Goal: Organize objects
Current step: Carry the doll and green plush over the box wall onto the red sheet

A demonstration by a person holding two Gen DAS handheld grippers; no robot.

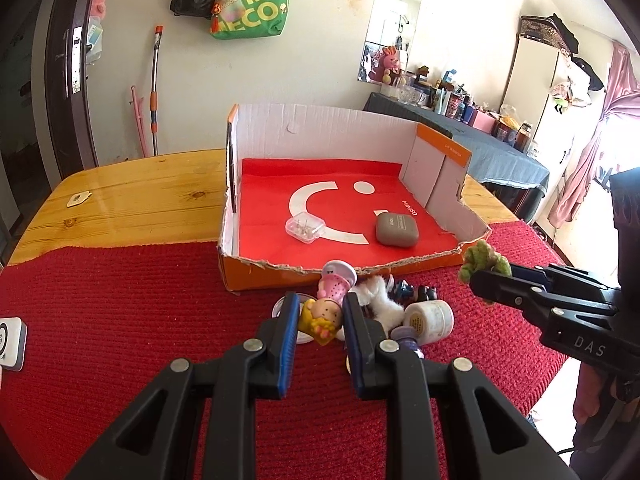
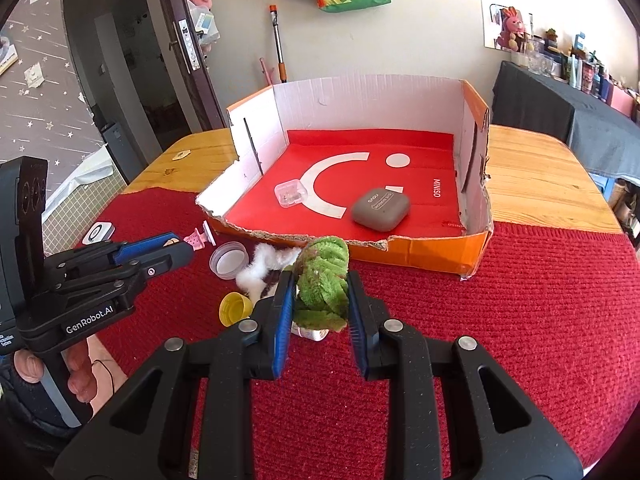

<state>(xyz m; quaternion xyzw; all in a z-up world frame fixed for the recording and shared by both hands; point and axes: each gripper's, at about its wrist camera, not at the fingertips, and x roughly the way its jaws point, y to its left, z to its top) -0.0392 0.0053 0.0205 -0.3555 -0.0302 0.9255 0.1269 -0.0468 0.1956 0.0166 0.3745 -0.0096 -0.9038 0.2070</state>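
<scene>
right wrist view shows the right tongs [image 2: 322,300] closed on a green fuzzy toy [image 2: 324,280], its blue pads pressing it from both sides, and the toy stands roughly upright between them with a pale base showing under it. straight ahead of these tongs, and a little higher in the picture, lies the cardboard box [image 2: 420,256], its low torn front wall turned toward them, so the toy has only to go forward over that edge. inside the box, on the red sheet, a clear small case [image 2: 291,194] and a grey case [image 2: 381,210] lie already, apart from each other; the near right part of the sheet looks free, which i judge a good place to set the toy. the left tongs [image 1: 320,318] hold a small doll [image 1: 322,314] with yellow hair and a pink dress, narrow on its body, over the pile of small things on the red mat [image 1: 120,320] of the worktop [image 1: 140,192]. the long axis of the doll points toward the box, which is also straight ahead of the left tongs. both hands seem about equally near to the front wall; the right one comes from the right side, so each can stay on its own half.
</scene>
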